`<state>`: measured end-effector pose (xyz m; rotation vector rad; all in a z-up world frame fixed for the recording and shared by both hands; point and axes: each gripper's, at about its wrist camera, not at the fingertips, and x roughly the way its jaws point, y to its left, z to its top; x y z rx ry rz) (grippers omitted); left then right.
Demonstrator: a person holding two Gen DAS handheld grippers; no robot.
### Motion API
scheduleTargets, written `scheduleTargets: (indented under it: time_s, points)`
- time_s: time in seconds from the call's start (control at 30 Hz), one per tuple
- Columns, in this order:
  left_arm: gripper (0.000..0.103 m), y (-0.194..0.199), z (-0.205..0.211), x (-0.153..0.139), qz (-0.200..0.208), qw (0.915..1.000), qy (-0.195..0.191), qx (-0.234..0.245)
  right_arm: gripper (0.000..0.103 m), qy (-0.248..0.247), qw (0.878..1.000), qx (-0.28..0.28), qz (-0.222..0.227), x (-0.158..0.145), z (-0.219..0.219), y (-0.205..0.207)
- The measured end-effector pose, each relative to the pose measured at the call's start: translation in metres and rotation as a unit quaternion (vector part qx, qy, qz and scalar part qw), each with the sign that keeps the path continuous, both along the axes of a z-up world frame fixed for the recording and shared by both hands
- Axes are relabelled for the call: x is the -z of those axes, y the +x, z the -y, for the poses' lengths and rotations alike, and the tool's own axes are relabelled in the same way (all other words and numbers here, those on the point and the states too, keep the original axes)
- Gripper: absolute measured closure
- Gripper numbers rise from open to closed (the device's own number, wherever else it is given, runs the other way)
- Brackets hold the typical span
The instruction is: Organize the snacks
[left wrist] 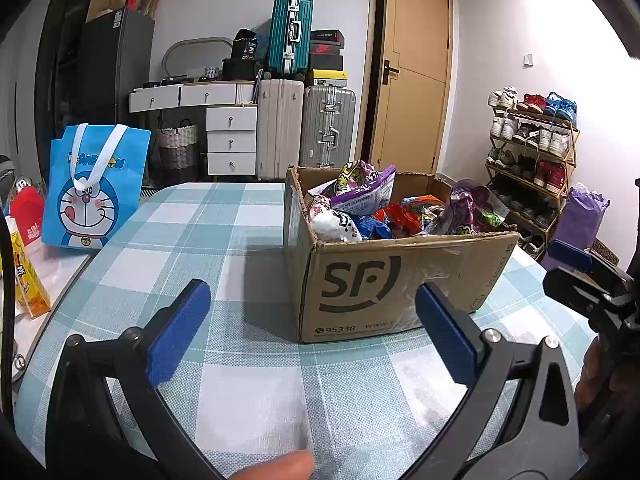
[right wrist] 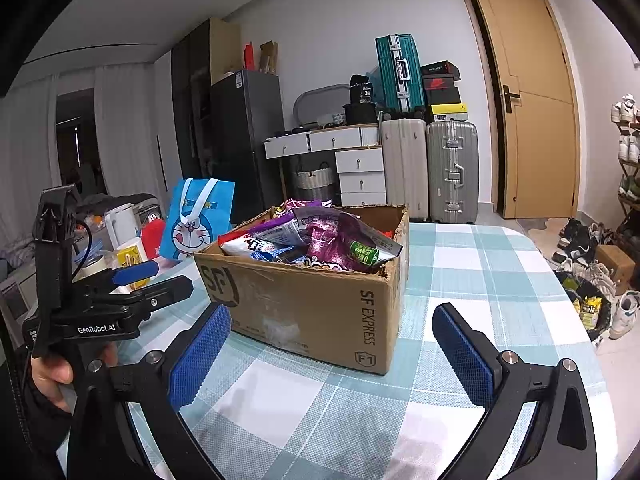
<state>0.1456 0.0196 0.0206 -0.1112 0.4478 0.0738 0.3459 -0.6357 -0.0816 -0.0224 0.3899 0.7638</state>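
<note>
A brown SF cardboard box (left wrist: 400,280) stands on the checked tablecloth, full of snack packets (left wrist: 360,196), purple, white, red and blue. It also shows in the right wrist view (right wrist: 320,304) with purple packets (right wrist: 336,236) on top. My left gripper (left wrist: 312,312) is open and empty, just in front of the box's left corner. My right gripper (right wrist: 332,340) is open and empty, in front of the box's near corner. The left gripper (right wrist: 136,276) shows at the left of the right wrist view; the right gripper (left wrist: 576,264) shows at the right edge of the left wrist view.
A blue Doraemon bag (left wrist: 96,188) stands at the table's far left, also in the right wrist view (right wrist: 200,220). A yellow carton (left wrist: 28,276) and red item (left wrist: 26,216) lie left. Suitcases (left wrist: 304,128), drawers and a shoe rack (left wrist: 532,152) stand beyond the table (left wrist: 248,360).
</note>
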Motion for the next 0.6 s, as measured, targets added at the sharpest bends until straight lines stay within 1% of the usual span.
scheduleTargets:
  time_s: [0.6]
  points:
    - [0.001, -0.0004, -0.0005, 0.0, 0.0, 1.0, 0.0, 0.0, 0.0, 0.001, 1.0, 0.001, 0.0, -0.0007, 0.0011, -0.0008]
